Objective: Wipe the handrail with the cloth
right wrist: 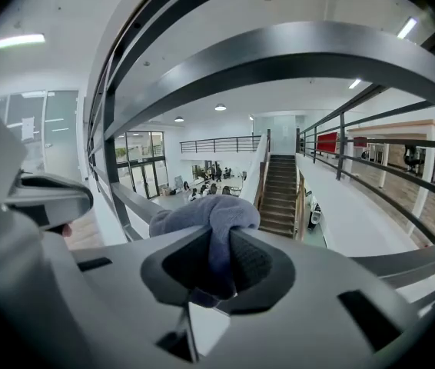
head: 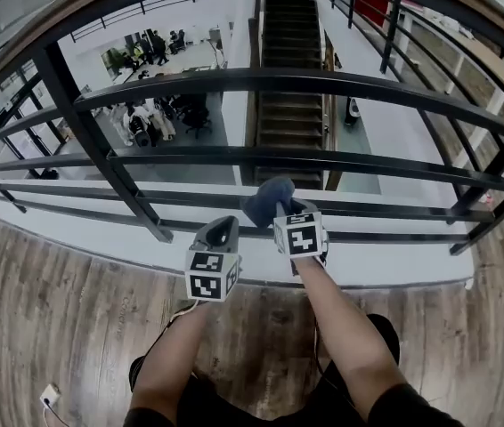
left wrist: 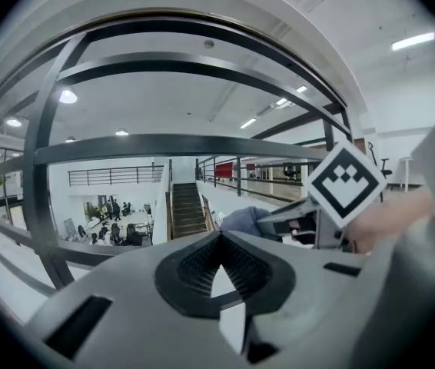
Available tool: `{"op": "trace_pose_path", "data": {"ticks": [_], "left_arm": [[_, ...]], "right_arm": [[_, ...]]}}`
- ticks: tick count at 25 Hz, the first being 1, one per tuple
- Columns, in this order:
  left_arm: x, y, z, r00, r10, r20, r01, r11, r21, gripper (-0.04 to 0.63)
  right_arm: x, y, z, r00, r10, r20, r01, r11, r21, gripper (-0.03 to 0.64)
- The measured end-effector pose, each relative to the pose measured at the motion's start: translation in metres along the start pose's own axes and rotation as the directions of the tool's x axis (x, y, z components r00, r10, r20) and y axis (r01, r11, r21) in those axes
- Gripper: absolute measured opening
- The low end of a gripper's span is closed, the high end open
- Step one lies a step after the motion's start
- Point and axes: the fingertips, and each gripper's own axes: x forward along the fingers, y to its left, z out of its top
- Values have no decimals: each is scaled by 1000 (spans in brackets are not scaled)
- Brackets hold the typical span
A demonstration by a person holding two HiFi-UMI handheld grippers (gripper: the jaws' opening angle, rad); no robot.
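Observation:
A blue-grey cloth (head: 268,199) is bunched in my right gripper (head: 280,213), whose jaws are shut on it low in front of the black railing's horizontal bars (head: 305,82). In the right gripper view the cloth (right wrist: 206,220) bulges out above the pinched pads, with the wide top handrail (right wrist: 279,52) arching overhead. Whether the cloth touches a bar I cannot tell. My left gripper (head: 223,232) is just left of the right one, shut with nothing in it. The left gripper view shows its pads (left wrist: 237,264) closed together, and the cloth (left wrist: 240,220) and the right gripper's marker cube (left wrist: 346,183) beyond.
A slanted black post (head: 101,145) stands to the left and another (head: 497,172) to the right. Beyond the railing is an open drop to a lower floor with a staircase (head: 289,60) and people (head: 145,118). Wood flooring (head: 56,310) lies underfoot, with a white socket (head: 49,397).

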Motion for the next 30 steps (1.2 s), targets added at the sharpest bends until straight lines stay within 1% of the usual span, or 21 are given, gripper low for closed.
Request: {"op": "trace_pose_path", "data": {"ticks": [2,4,8,13,22,30], "left_arm": [[10,-17,-8,1000,-25,-11,26,1000,16,3],[20,-37,-9,998,-54,-13,54,999,8,3],[38,-79,5,995,-100,10,100,995,-10,3],[59,-129,22,989,-144,24,144,989,-25,3],[94,-216,31,974,-225,7,225,974,-3,3],[128,-313,44,956,-293,9,293,956,35,3]], "right_arm": [[-11,-22,-5,1000,-19,0,19,1000,0,71],[-22,-45,-12,999,-36,-10,36,999,13,71],[-42,-86,-24,998,-60,-15,60,997,46,71],[-66,-127,-38,996,-83,-12,84,995,61,71],[-114,-223,-63,988,-154,-8,154,981,116,71],[-155,-309,-86,981,-190,-21,191,969,157,71]]}}
